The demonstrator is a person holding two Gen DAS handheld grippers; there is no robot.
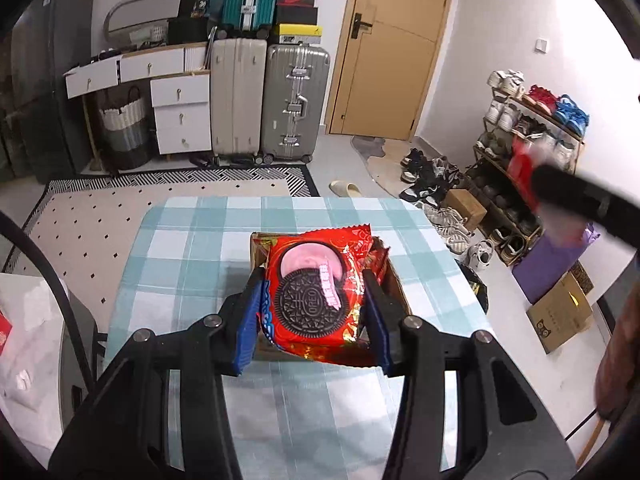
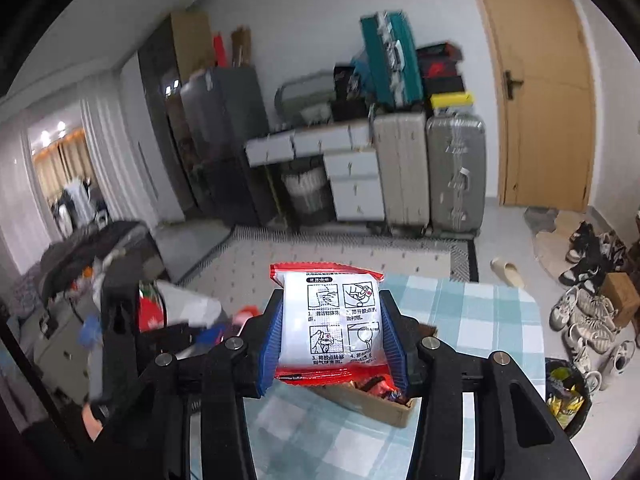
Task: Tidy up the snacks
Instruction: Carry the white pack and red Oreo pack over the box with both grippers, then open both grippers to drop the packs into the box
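Left gripper: our left gripper (image 1: 314, 312) is clamped on a red Oreo packet (image 1: 316, 300), blue pads pressing its two side edges, cookie face up.
Right gripper: our right gripper (image 2: 334, 334) grips a second red packet (image 2: 332, 320) with its white instruction panel facing us, pads on both sides.
Where the snacks go: both packets hang in the air over the cardboard box (image 2: 372, 404) on the checked tablecloth (image 1: 192, 264); more wrappers already lie inside it.
Step in hand: we judge this as carrying two packets for sorting; whether they are going into the box or coming out of it we cannot tell.
How to do it well: we should keep the squeeze light, since foil wrappers buckle and the biscuits crack, and hold each packet flat so it does not pivot between the pads.
Spacing: we should keep the two grippers apart, as the right one shows only as a blurred dark shape at the left view's edge.
Setting down: we would lower each packet flat before letting go, one at a time.
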